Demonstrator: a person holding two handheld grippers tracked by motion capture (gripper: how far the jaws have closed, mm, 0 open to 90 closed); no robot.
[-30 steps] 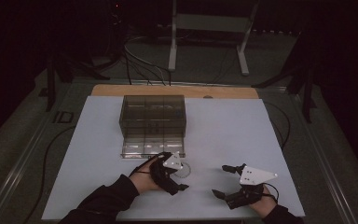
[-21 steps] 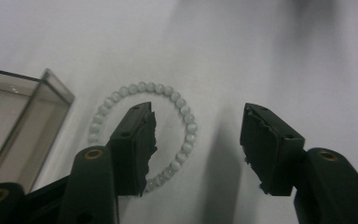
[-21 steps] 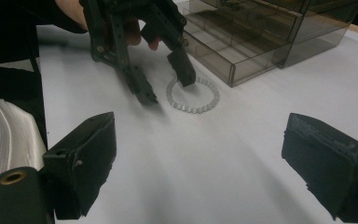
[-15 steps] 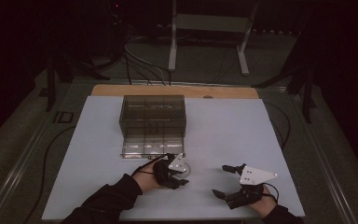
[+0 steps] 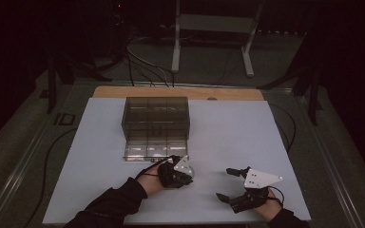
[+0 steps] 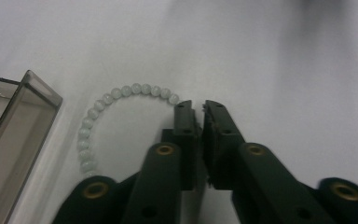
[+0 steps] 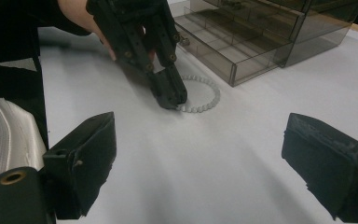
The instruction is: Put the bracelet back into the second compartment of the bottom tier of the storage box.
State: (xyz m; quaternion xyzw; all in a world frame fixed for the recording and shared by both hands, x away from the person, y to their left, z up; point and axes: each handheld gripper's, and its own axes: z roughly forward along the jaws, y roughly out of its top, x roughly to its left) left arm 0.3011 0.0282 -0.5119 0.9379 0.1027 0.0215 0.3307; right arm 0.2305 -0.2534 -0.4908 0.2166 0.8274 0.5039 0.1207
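The left hand-held gripper (image 6: 196,106) is seen pressed down onto the white surface (image 5: 228,133), its two black jaws brought almost together with only a thin slit left between them. Whether a bead is pinched in that slit cannot be told; the tips are placed right at one end of the visible arc of a pale bead bracelet (image 6: 121,95), touching or just beside the nearest bead. The bracelet is laid flat on the surface in a loop, part of it hidden under the jaws in the left gripper view. In the right gripper view the same bracelet (image 7: 205,100) is shown curving out from beneath the left hand-held gripper (image 7: 170,100), just in front of the smoky clear drawer box (image 5: 156,121), whose pulled-out bottom drawer (image 7: 223,53) is divided into compartments. The bracelet is kept outside the drawer, near its front corner (image 6: 25,100)

The right hand-held gripper (image 5: 228,185) is held well apart from the bracelet, low over the near right part of the surface, with its jaws spread wide and nothing between them
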